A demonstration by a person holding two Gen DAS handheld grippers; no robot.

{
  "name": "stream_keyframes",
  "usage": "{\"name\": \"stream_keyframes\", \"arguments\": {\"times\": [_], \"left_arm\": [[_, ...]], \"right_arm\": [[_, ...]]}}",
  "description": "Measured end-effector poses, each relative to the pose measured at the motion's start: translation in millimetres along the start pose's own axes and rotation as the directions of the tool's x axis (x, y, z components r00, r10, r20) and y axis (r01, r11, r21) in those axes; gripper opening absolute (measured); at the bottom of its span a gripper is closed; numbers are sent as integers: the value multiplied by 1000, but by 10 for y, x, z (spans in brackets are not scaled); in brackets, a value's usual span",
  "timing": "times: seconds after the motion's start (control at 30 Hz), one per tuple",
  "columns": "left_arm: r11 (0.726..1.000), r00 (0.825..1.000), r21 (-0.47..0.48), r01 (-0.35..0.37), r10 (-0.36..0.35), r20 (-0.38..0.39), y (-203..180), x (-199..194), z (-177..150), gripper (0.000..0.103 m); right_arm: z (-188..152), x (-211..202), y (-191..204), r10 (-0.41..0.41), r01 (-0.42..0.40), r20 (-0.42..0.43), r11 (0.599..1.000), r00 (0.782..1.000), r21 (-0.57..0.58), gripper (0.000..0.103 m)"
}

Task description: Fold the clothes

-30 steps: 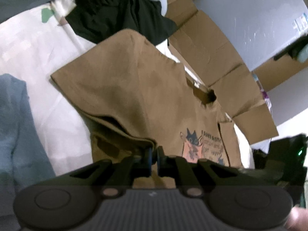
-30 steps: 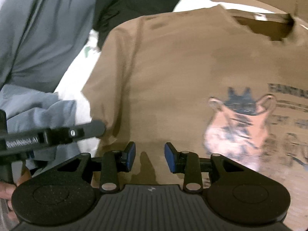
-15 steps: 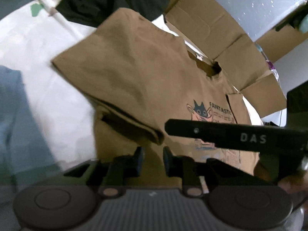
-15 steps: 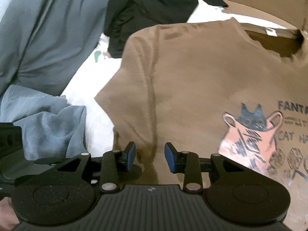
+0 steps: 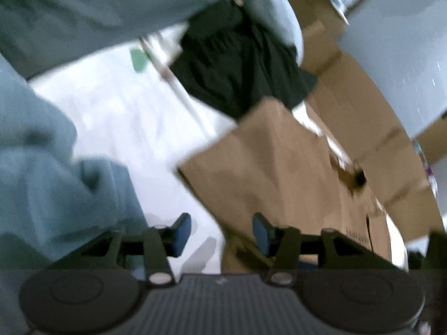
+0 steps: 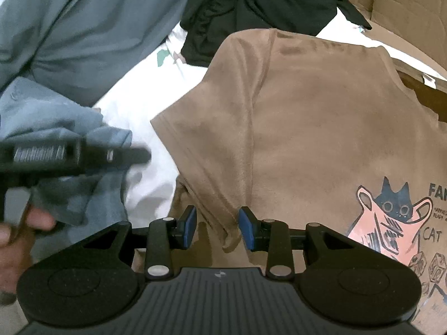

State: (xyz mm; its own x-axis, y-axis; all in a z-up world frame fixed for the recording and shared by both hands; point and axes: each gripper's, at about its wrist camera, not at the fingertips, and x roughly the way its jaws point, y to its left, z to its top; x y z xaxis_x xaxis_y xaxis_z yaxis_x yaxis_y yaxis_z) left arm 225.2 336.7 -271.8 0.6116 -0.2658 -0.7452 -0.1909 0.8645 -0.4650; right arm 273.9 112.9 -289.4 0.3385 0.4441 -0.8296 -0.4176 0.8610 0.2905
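A brown T-shirt (image 6: pixel 321 128) with a cat print (image 6: pixel 391 223) lies flat on the white sheet (image 6: pixel 145 106); it also shows in the blurred left wrist view (image 5: pixel 279 173). My right gripper (image 6: pixel 217 227) is open, just above the shirt's sleeve hem, which lies between the jaws. My left gripper (image 5: pixel 221 234) is open and empty, at the shirt's left edge over the sheet. The left gripper also shows from the side in the right wrist view (image 6: pixel 72 156), left of the sleeve.
A grey-blue garment (image 6: pixel 69 28) and a lighter blue one (image 6: pixel 56 128) lie to the left. A black garment (image 6: pixel 251 8) lies beyond the shirt. Cardboard (image 5: pixel 363 103) lies along the right. A hand (image 6: pixel 16 240) is at the lower left.
My left gripper has let go of the shirt fold, opened wide and moved left off the shirt. My right gripper stayed open and moved toward the sleeve hem.
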Motion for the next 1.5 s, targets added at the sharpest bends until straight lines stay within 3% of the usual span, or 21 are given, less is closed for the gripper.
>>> {"name": "stream_keyframes", "arguments": {"times": [0.1,0.3,0.47,0.63,0.7,0.87,1.13,1.37,1.5], "left_arm": [[999,999,-24,-34,34,24,36,95,164,37],[995,995,-30,-96,97,36,49,341,327,36],[980,980,-34,-195,196,25,32,509,327,36],[976,976,-7,-216,216,14,17,617,263,36],[976,976,10,-219,219,6,-6,635,262,25],[984,985,-17,-175,175,-11,2,541,294,4],[998,998,-32,-56,56,-2,-217,230,393,4],[1000,1000,-19,10,-11,-24,-451,105,470,4],[998,997,-36,56,-57,-43,-546,86,482,4]], "right_arm": [[-2,-33,-2,4,-4,10,1000,1000,10,41],[-20,-72,-25,16,-17,27,999,1000,36,41],[-39,-92,-44,25,-27,32,998,999,55,41],[-40,-95,-60,42,-45,39,996,998,80,41],[-26,-95,-57,47,-51,45,995,998,85,41],[51,-96,4,62,-67,68,995,996,68,41],[218,-61,172,80,-81,104,997,991,-1,41],[405,-9,263,109,-105,164,994,981,-31,41],[479,23,355,82,-71,200,995,976,-63,46]]}}
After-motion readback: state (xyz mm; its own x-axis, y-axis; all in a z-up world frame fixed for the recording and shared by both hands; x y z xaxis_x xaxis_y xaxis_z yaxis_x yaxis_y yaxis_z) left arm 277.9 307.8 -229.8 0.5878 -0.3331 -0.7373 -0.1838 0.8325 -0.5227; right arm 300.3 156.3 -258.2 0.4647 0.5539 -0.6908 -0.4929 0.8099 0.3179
